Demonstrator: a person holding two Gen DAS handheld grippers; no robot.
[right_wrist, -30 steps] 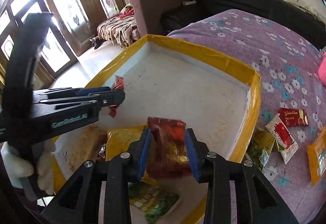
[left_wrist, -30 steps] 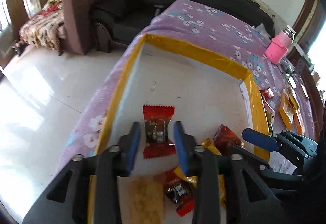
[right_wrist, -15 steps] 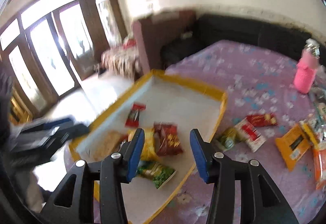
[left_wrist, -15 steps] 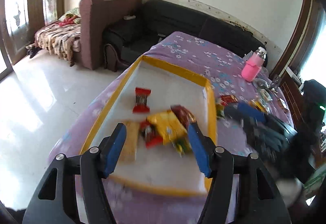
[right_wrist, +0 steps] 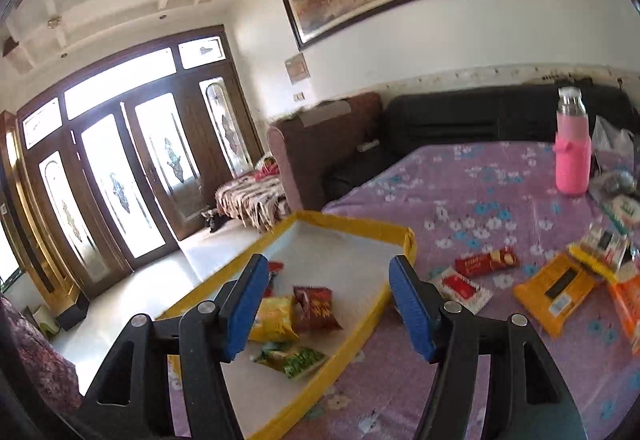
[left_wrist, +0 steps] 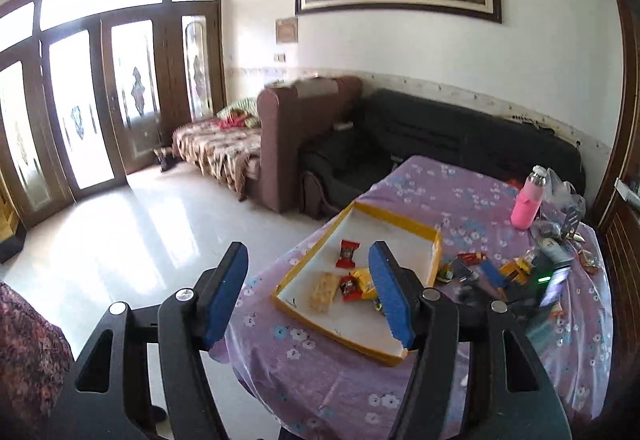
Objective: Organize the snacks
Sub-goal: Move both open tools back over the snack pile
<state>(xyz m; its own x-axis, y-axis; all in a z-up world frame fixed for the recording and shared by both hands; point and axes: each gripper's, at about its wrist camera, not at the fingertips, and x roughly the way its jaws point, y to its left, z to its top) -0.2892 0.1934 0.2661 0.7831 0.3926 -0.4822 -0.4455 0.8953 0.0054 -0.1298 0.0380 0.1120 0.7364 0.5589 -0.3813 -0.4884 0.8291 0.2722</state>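
Left gripper spread, nothing between the pads, held above the table's near-left corner. Right gripper jaws opening, nothing between them, over the tray's right edge. Tray sits at the table's left edge and holds a red candy, cracker pack, yellow bag, dark red bag and green pack. Loose on the cloth right of the tray: red bar, white-red sachet, orange pack. Pink bottle near the far right edge

Snack packets in yellow-rimmed tray, others on tablecloth
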